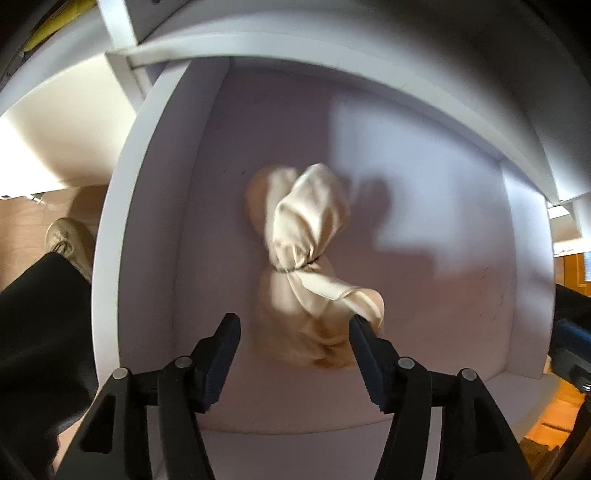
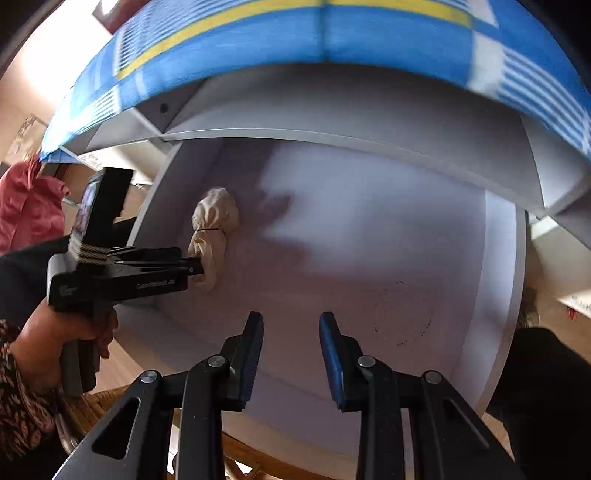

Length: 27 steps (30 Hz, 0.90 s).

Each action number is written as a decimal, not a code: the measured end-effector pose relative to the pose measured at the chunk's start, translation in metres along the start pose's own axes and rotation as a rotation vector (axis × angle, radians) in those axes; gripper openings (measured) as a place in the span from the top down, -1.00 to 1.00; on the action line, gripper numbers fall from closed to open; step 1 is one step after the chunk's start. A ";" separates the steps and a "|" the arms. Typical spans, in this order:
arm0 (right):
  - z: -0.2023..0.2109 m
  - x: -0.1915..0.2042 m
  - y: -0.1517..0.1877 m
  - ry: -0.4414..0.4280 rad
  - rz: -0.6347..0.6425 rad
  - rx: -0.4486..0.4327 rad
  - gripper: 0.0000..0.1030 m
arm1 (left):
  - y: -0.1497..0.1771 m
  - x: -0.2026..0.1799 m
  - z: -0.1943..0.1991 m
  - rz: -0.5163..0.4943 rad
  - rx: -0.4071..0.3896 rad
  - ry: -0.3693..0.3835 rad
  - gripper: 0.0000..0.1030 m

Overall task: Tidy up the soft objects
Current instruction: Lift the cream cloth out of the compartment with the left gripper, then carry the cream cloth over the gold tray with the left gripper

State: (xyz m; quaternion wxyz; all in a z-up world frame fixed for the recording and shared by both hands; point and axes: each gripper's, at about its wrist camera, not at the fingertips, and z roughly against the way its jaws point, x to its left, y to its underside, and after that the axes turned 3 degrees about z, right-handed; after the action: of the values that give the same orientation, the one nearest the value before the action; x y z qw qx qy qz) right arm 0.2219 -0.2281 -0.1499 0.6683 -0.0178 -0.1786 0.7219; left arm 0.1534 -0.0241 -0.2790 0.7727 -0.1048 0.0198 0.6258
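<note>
- One cream cloth bundle (image 1: 306, 254), cinched at its middle by a dark band (image 1: 295, 267), lies inside a white shelf compartment (image 1: 424, 177) against the back panel, blurred in the left wrist view.
- Left gripper (image 1: 291, 325) has its fingers spread wide, clamped on nothing — the bundle's loose lower end sits between them, and a fold of cloth brushes the tip of the finger at 4 o'clock (image 1: 364, 328).
- From the right wrist view the left gripper (image 2: 195, 271) reaches in from 9 o'clock, its tips at the bundle's (image 2: 214, 229) lower half.
- Right gripper (image 2: 291, 332) hangs with fingers apart, empty, well clear of the bundle, which lies toward 10 o'clock.
- Compartment side wall (image 1: 129, 221) stands near the bundle at 9 o'clock; the bare panel stretches broad toward 3 o'clock.
- Overhead, at 12 o'clock, a blue striped cloth (image 2: 332, 33) drapes over the shelf top.
</note>
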 end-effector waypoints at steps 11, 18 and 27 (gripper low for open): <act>-0.006 -0.009 0.005 0.021 -0.035 0.032 0.40 | -0.011 0.002 -0.013 0.092 0.013 0.076 -0.11; -0.038 -0.026 0.009 0.114 -0.084 0.125 0.40 | -0.008 -0.012 -0.015 -0.015 0.049 0.028 0.41; -0.059 -0.038 0.013 0.128 -0.154 0.208 0.40 | -0.003 -0.015 0.027 -0.120 0.012 0.038 0.43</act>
State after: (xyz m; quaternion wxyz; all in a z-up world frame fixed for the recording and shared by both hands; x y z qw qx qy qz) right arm 0.2290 -0.2521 -0.2170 0.7300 0.0195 -0.0606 0.6805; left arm 0.1504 -0.0343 -0.2500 0.8090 -0.1132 0.0320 0.5759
